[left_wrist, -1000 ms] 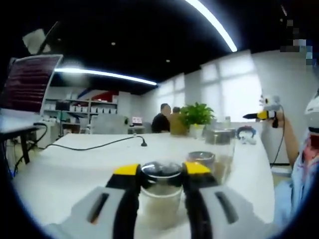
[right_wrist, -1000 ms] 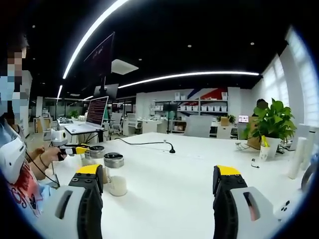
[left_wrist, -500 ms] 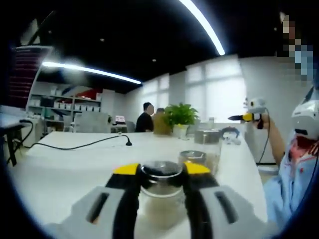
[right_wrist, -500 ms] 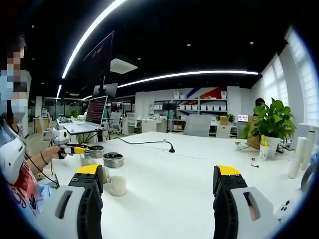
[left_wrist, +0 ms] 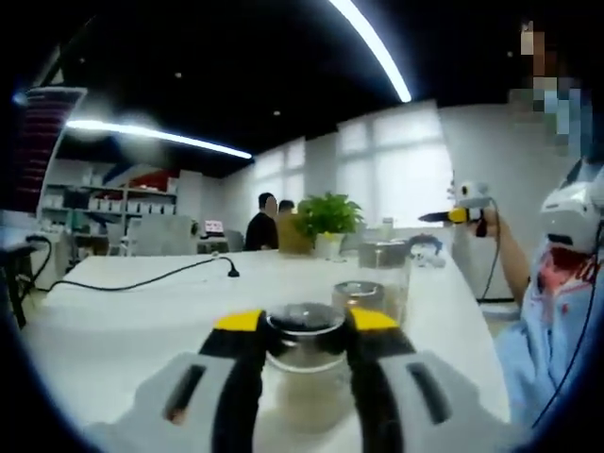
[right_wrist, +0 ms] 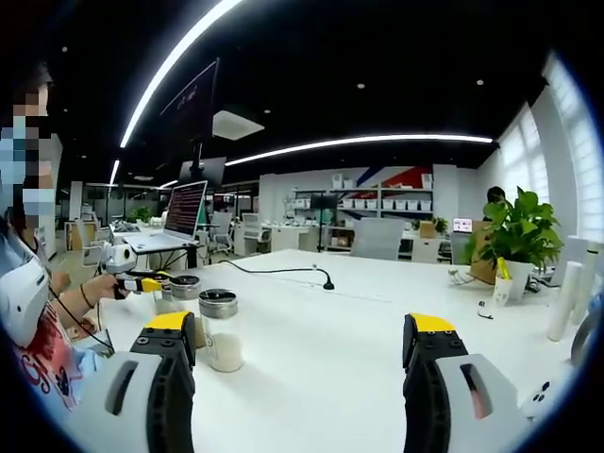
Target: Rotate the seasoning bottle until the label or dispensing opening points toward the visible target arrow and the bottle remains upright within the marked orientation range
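White table [right_wrist: 311,330] stretches ahead of us in an open office with a dark ceiling and long light strips. Between the jaws of our left gripper [left_wrist: 304,326] stands the seasoning bottle [left_wrist: 304,363], upright, clear-walled with a dark lid and pale contents; the yellow-tipped jaws are clamped against its sides. Just beyond it are a second jar [left_wrist: 358,297] and a taller glass container [left_wrist: 383,274]. A black cable [left_wrist: 142,280] runs across the table to the left of the jaws. Our right gripper [right_wrist: 300,344] is spread wide with nothing between its jaws, only bare table ahead. A potted plant [right_wrist: 514,241] sits off to its right.
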### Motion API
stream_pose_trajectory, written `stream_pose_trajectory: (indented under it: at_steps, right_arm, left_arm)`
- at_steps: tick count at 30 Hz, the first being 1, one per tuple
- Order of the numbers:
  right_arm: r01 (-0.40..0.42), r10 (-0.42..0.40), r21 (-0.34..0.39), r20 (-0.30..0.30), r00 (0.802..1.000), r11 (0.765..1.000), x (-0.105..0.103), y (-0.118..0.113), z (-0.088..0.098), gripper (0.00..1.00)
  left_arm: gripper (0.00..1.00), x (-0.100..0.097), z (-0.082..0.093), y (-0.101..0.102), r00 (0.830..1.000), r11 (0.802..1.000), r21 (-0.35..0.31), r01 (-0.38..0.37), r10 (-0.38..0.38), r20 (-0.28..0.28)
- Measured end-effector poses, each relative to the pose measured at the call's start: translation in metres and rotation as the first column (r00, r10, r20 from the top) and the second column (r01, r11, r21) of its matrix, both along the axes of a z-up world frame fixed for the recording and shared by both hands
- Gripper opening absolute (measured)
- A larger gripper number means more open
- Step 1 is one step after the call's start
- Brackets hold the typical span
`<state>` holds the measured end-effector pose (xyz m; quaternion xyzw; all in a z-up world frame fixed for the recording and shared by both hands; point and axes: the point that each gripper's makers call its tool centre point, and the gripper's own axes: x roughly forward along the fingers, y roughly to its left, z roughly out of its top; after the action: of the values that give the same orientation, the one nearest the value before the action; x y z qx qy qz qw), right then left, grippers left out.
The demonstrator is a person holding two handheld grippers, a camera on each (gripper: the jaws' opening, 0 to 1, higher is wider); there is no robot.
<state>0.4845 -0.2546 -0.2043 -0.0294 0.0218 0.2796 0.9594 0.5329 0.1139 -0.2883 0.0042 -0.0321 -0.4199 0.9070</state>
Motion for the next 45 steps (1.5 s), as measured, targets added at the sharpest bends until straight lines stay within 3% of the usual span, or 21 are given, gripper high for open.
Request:
stream_pose_trajectory:
  at_steps: [2,3,9,19,22,25,29,35,39,42,45]
  right_arm:
    - [-0.003,0.003,-0.001,-0.001,1.000,1.000,0.000,0.001,-0.001,0.94]
    - [-0.005,0.005,-0.002,-0.002,1.000,1.000,0.001,0.002,-0.001,0.94]
    - [-0.019,0.019,-0.009,-0.009,1.000,1.000,0.001,0.006,-0.003,0.94]
    - [-0.013,0.013,-0.008,-0.002,1.000,1.000,0.001,0.006,-0.001,0.94]
    - [-0.014,0.014,-0.009,-0.005,1.000,1.000,0.001,0.006,-0.003,0.94]
    - [-0.015,0.015,-0.009,-0.007,1.000,1.000,0.001,0.006,-0.003,0.94]
    - [-0.022,0.022,-0.013,-0.003,1.000,1.000,0.001,0.008,-0.003,0.94]
    - [-0.024,0.024,-0.014,-0.001,1.000,1.000,0.000,0.008,-0.003,0.94]
    - [-0.016,0.016,-0.012,0.000,1.000,1.000,0.000,0.006,-0.003,0.94]
    - [-0.020,0.019,-0.016,-0.005,1.000,1.000,0.000,0.007,-0.004,0.94]
    - [-0.021,0.021,-0.015,-0.004,1.000,1.000,-0.001,0.009,-0.004,0.94]
  left_arm:
    - [0.54,0.000,0.002,-0.001,1.000,1.000,-0.012,-0.009,0.009,0.007]
    - [0.55,0.000,0.005,-0.002,1.000,0.999,-0.035,-0.008,0.008,-0.002]
    - [0.53,-0.004,0.018,0.004,0.998,0.999,-0.024,-0.041,0.042,0.036]
    - [0.52,-0.020,0.035,0.007,0.998,0.997,-0.054,-0.059,0.061,0.032]
    - [0.51,-0.026,0.042,0.008,0.997,0.997,-0.036,-0.062,0.064,0.053]
    - [0.52,-0.032,0.046,0.006,0.995,0.997,-0.003,-0.071,0.071,0.066]
    - [0.53,-0.046,0.061,-0.004,0.994,0.998,-0.016,-0.066,0.067,0.089]
    - [0.55,-0.056,0.065,-0.011,0.995,0.997,0.008,-0.080,0.079,0.060]
    - [0.58,-0.058,0.068,-0.009,0.994,0.995,-0.025,-0.098,0.099,0.034]
    - [0.61,-0.060,0.070,-0.001,0.991,0.991,-0.021,-0.136,0.136,-0.004]
    - [0.67,-0.065,0.075,0.013,0.980,0.980,-0.036,-0.198,0.198,-0.005]
